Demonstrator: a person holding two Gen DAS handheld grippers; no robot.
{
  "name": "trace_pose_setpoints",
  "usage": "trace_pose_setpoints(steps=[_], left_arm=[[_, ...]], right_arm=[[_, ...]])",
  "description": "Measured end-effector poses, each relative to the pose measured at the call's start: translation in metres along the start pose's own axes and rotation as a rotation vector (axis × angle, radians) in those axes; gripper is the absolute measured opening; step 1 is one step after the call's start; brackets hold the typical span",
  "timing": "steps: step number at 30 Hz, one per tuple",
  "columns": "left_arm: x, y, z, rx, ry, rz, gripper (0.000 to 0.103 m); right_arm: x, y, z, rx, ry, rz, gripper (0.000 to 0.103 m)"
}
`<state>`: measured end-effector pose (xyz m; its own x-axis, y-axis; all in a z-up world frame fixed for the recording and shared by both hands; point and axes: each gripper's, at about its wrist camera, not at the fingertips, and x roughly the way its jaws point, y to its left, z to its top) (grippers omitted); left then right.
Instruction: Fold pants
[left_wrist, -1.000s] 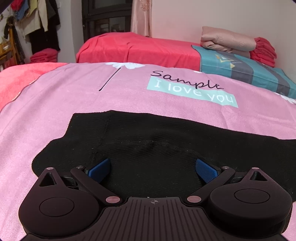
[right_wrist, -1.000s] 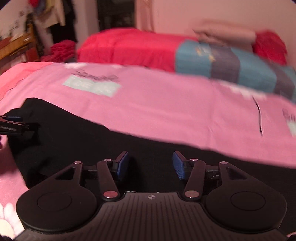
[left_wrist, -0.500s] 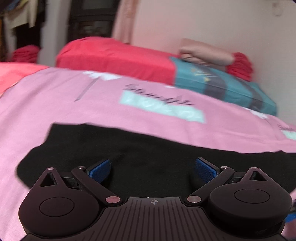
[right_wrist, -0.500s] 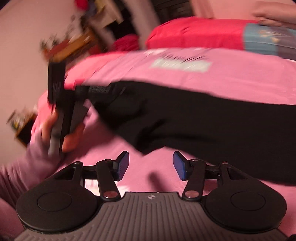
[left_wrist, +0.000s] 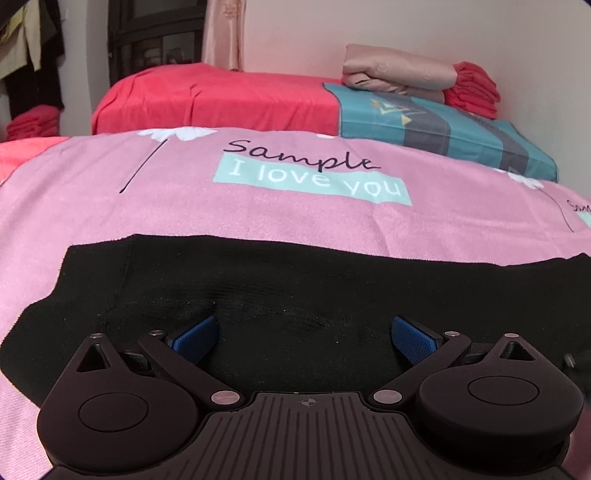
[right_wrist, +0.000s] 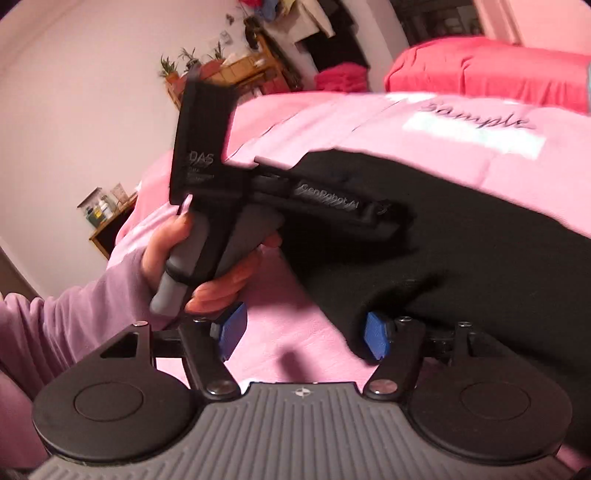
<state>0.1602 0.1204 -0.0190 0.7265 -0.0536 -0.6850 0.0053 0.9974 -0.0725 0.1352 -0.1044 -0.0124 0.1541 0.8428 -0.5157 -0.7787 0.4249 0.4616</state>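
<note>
Beneath my spread left gripper (left_wrist: 303, 332) lie the black pants (left_wrist: 332, 284); my right gripper (right_wrist: 301, 334) gapes at their edge, grasping nothing.

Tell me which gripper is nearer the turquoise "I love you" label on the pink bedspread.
Left. The left gripper faces the label head-on across the black pants. The right gripper sits off the pants' edge, with the label far off, up and right.
</note>
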Motion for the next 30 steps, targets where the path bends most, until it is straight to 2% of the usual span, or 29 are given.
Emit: trace_pose_setpoints(steps=[2, 3, 4, 5, 6, 8, 9, 12, 15, 16, 17, 18, 19, 20, 21, 22, 25, 27, 28, 29, 30], left_arm=[[0.001, -0.003, 0.000, 0.017, 0.002, 0.015, 0.103], [0.001, -0.004, 0.000, 0.020, 0.002, 0.017, 0.103], [0.001, -0.003, 0.000, 0.017, 0.001, 0.014, 0.103], [0.001, -0.002, 0.000, 0.013, 0.000, 0.010, 0.103], [0.000, -0.002, 0.000, 0.009, -0.001, 0.007, 0.103], [0.000, -0.001, -0.001, 0.009, -0.002, 0.006, 0.103], [0.000, -0.002, -0.001, 0.010, -0.003, 0.009, 0.103], [0.000, -0.003, -0.002, 0.017, -0.004, 0.016, 0.103], [-0.001, -0.003, -0.002, 0.018, -0.005, 0.016, 0.103], [0.000, -0.003, -0.002, 0.018, -0.006, 0.016, 0.103], [0.000, -0.003, -0.002, 0.019, -0.005, 0.017, 0.103], [0.000, -0.003, -0.002, 0.021, -0.005, 0.018, 0.103], [0.000, -0.003, -0.002, 0.023, -0.005, 0.020, 0.103], [0.000, -0.003, -0.002, 0.025, -0.005, 0.022, 0.103], [0.000, -0.003, -0.002, 0.027, -0.005, 0.024, 0.103], [0.000, -0.004, -0.002, 0.028, -0.005, 0.025, 0.103], [0.000, -0.004, -0.002, 0.031, -0.006, 0.028, 0.103], [0.000, -0.004, -0.002, 0.032, -0.006, 0.029, 0.103], [0.000, -0.004, -0.002, 0.032, -0.006, 0.029, 0.103], [0.000, -0.005, -0.002, 0.032, -0.006, 0.030, 0.103], [0.000, -0.005, -0.002, 0.033, -0.007, 0.032, 0.103]], right_arm=[[-0.001, -0.030, 0.004, 0.199, -0.048, -0.069, 0.067], [0.000, -0.036, 0.002, 0.248, -0.043, -0.095, 0.053], [0.003, -0.029, -0.001, 0.206, -0.003, -0.080, 0.054], [0.003, -0.013, -0.005, 0.112, 0.034, -0.051, 0.058], [0.000, 0.007, -0.009, -0.003, 0.056, -0.046, 0.065], [-0.017, 0.033, -0.013, -0.166, 0.029, -0.099, 0.064], [-0.029, 0.032, -0.014, -0.173, -0.004, -0.112, 0.062], [-0.066, -0.007, -0.015, -0.057, -0.127, -0.247, 0.067], [-0.110, -0.088, -0.023, 0.246, -0.215, -0.390, 0.064], [-0.131, -0.113, -0.032, 0.331, -0.261, -0.447, 0.040], [-0.153, -0.136, -0.041, 0.432, -0.310, -0.459, 0.017], [-0.176, -0.155, -0.050, 0.548, -0.353, -0.457, 0.002], [-0.201, -0.163, -0.061, 0.621, -0.426, -0.522, 0.014], [-0.225, -0.162, -0.070, 0.652, -0.492, -0.673, 0.025], [-0.246, -0.158, -0.078, 0.654, -0.539, -0.773, 0.043], [-0.266, -0.153, -0.087, 0.665, -0.577, -0.796, 0.050], [-0.317, -0.135, -0.117, 0.822, -0.640, -0.816, 0.054], [-0.333, -0.131, -0.136, 0.982, -0.599, -0.834, 0.056], [-0.335, -0.133, -0.144, 1.040, -0.568, -0.816, 0.056], [-0.335, -0.138, -0.151, 1.080, -0.547, -0.778, 0.056], [-0.337, -0.143, -0.154, 1.076, -0.571, -0.756, 0.056]])
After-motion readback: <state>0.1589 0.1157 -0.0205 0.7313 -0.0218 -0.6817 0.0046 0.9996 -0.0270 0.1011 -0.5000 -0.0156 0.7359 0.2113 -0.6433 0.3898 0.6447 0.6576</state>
